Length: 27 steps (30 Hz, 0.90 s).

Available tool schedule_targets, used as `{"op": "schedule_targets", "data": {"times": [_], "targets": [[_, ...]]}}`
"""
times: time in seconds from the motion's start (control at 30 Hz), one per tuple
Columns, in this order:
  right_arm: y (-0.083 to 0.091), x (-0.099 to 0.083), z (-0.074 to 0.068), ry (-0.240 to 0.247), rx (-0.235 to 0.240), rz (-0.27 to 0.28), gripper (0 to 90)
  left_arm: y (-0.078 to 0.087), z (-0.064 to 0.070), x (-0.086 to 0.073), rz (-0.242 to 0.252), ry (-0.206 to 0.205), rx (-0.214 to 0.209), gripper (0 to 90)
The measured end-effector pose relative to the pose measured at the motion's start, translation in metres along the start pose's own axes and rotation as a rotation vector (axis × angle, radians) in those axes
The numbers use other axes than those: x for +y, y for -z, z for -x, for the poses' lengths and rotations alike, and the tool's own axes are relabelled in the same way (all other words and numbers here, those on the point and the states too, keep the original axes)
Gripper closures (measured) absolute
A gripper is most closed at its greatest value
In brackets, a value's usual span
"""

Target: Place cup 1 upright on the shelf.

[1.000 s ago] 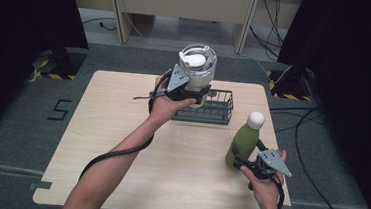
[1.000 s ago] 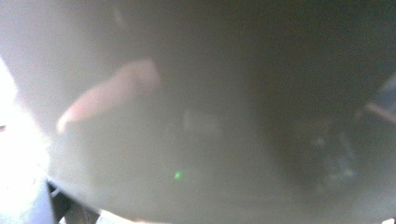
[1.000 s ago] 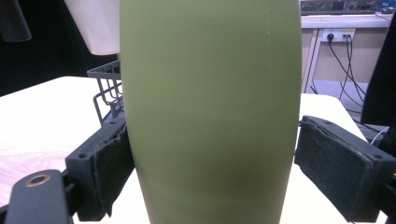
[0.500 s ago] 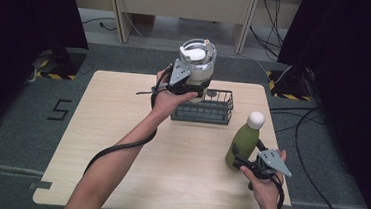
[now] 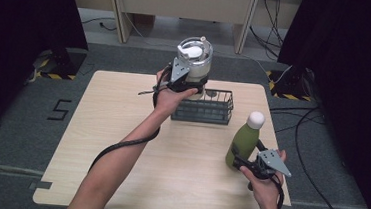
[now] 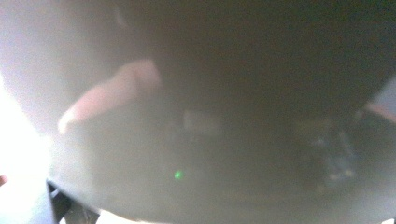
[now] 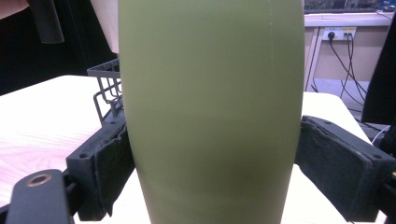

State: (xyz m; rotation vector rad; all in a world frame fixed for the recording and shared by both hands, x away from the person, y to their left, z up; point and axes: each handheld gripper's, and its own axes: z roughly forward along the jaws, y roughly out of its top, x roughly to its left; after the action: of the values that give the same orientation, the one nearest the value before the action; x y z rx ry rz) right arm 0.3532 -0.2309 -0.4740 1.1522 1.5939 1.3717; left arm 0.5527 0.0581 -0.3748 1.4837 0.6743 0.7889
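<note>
A clear jar (image 5: 196,62) with a white lid hangs in the air above the far left end of a black wire basket (image 5: 215,116). My left gripper (image 5: 182,83) is shut on its side. In the left gripper view the jar's wall (image 6: 196,116) is a grey blur right against the lens. A green bottle (image 5: 243,143) with a white cap stands upright on the table at the right. My right gripper (image 5: 245,161) is shut on its lower body. The right gripper view has the bottle (image 7: 210,93) pressed between both black pads (image 7: 109,168).
The light wooden table (image 5: 120,144) has bare room on its left half and along its front. The basket sits near the far middle edge. Cables lie on the floor beyond the right side, and dark curtains stand on both sides.
My left gripper has lifted the jar up out of the basket and a little farther away. The right gripper and the green bottle have stayed in place.
</note>
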Motion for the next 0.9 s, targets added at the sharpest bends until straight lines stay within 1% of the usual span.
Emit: {"op": "schedule_targets", "data": {"times": [0.1,0.13,0.17,0.2,0.23,0.27,0.3,0.33,0.43,0.53,0.57,0.63,0.73,0.77,0.87,0.9], "targets": [[0.000,0.000,0.000,0.001,0.001,0.000,13.6,-0.002,0.000,-0.002,0.002,0.008,0.023,8.7],[0.000,0.000,0.000,-0.001,0.001,-0.001,13.6,-0.002,0.000,-0.002,0.002,0.008,0.023,8.6],[0.000,0.000,0.000,-0.007,0.001,-0.004,13.6,-0.003,0.000,-0.004,0.006,0.007,0.037,8.7],[0.000,0.000,0.000,-0.004,0.002,-0.003,13.6,-0.003,-0.001,-0.004,0.005,-0.010,0.048,8.7],[0.000,0.000,0.000,-0.004,0.001,-0.003,13.6,-0.004,0.000,-0.005,0.007,0.010,0.048,8.7],[0.000,0.000,0.000,-0.004,0.002,-0.003,13.7,-0.005,0.000,-0.006,0.007,0.011,0.050,8.7],[0.000,-0.001,0.000,-0.004,0.002,-0.004,13.7,-0.005,-0.001,-0.006,0.011,0.001,0.054,8.7],[0.000,-0.001,0.000,-0.005,0.002,-0.004,13.7,-0.006,0.000,-0.007,0.005,0.015,0.052,8.7],[0.000,-0.001,0.000,-0.004,0.004,0.000,13.7,-0.007,0.000,-0.010,0.000,0.023,0.060,8.7],[-0.001,-0.001,0.000,0.003,0.001,-0.002,13.7,-0.009,0.000,-0.012,-0.011,0.015,0.070,8.7],[-0.001,-0.001,0.000,0.006,0.001,-0.001,13.8,-0.009,0.000,-0.013,-0.008,0.016,0.072,8.7],[-0.001,-0.001,0.000,0.001,0.003,-0.004,13.8,-0.010,0.000,-0.014,-0.014,0.013,0.079,8.7],[-0.001,-0.001,0.000,0.002,0.002,-0.004,13.8,-0.011,0.000,-0.015,-0.012,0.016,0.083,8.7],[-0.001,-0.001,0.000,-0.001,0.003,-0.004,13.9,-0.011,-0.001,-0.015,-0.005,0.005,0.093,8.7],[-0.001,-0.002,-0.001,-0.003,0.004,-0.005,13.8,-0.012,0.000,-0.016,-0.007,0.007,0.089,8.7],[-0.001,-0.002,-0.001,-0.002,0.005,-0.005,13.9,-0.012,0.000,-0.017,-0.018,-0.009,0.099,8.7]]}}
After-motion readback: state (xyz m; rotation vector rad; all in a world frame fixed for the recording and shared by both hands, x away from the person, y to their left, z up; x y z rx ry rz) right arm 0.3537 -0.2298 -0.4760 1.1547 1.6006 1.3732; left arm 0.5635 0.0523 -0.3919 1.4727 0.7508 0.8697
